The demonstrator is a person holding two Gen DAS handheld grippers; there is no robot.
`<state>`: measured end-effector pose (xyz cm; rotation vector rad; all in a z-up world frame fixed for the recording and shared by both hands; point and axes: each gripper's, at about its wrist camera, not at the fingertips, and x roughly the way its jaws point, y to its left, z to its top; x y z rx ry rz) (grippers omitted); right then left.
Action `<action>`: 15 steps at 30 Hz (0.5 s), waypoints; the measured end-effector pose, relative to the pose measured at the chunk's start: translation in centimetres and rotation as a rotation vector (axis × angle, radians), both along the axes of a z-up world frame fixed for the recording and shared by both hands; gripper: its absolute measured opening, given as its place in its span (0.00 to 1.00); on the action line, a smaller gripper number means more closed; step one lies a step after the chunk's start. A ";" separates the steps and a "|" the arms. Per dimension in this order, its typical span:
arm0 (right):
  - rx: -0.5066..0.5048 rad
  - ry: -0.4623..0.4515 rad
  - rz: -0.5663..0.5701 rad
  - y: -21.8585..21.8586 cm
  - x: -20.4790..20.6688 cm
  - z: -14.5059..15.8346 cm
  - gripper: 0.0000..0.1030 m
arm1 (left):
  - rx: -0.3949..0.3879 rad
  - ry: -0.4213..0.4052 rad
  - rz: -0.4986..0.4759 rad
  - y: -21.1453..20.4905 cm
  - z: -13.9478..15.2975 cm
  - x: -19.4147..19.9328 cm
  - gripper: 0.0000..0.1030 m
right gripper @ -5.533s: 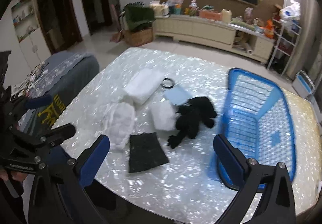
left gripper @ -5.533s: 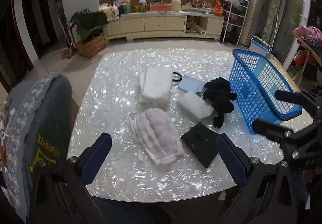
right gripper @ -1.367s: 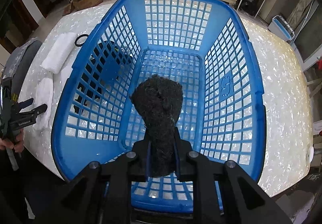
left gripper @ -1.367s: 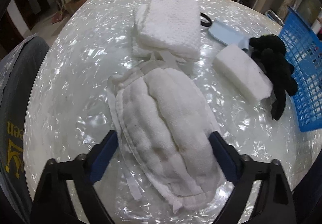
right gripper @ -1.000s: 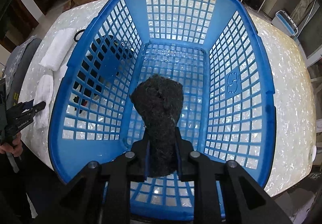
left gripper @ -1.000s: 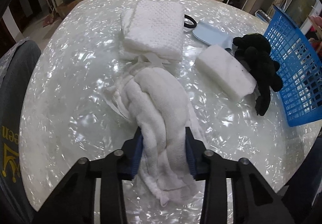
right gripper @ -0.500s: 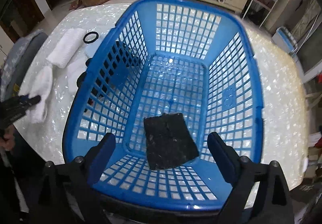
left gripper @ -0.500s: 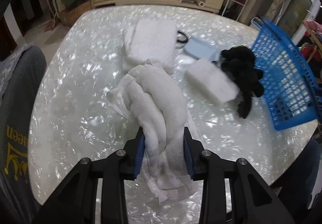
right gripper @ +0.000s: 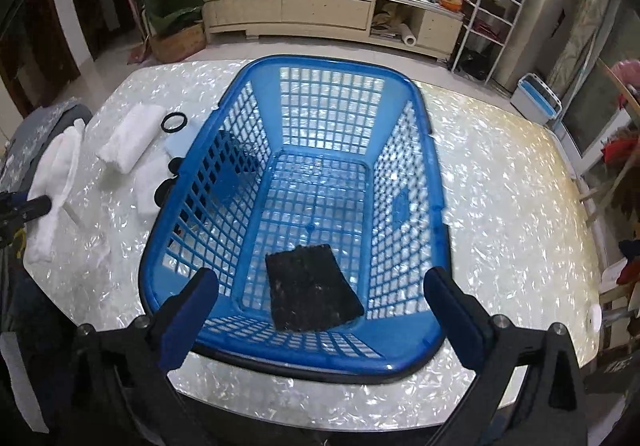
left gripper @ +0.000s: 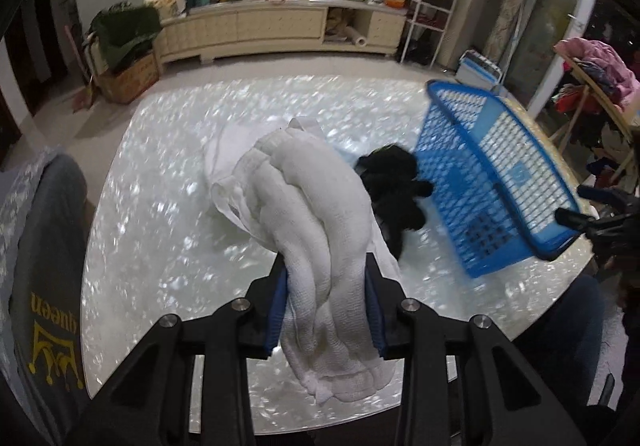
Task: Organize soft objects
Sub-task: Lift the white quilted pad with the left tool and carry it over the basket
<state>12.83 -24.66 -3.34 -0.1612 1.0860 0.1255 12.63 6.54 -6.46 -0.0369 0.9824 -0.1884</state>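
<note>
- The word "queen" is printed in yellow, upside down as seen, above a yellow crown emblem on the grey garment [left gripper: 52, 306] at the left table edge.
- Package labels on the far sideboard [left gripper: 276, 21] are too small to be read.

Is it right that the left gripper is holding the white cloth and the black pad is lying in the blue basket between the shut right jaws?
Almost. The right gripper is open, per the right wrist view; the black pad lies loose in the blue basket. The left gripper does hold the white cloth.
</note>
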 end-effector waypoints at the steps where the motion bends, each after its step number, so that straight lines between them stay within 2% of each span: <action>1: 0.011 -0.001 -0.008 -0.4 -0.1 0.0 1.00 | -0.006 -0.008 -0.011 -0.5 0.6 -0.1 0.31; 8: 0.049 0.008 -0.038 -2.1 -0.2 0.0 1.00 | -0.018 -0.060 -0.088 -4.4 4.5 -0.1 0.31; 15: 0.095 0.008 -0.044 -3.3 -0.2 0.2 1.00 | -0.019 -0.077 -0.153 -8.4 7.0 1.1 0.31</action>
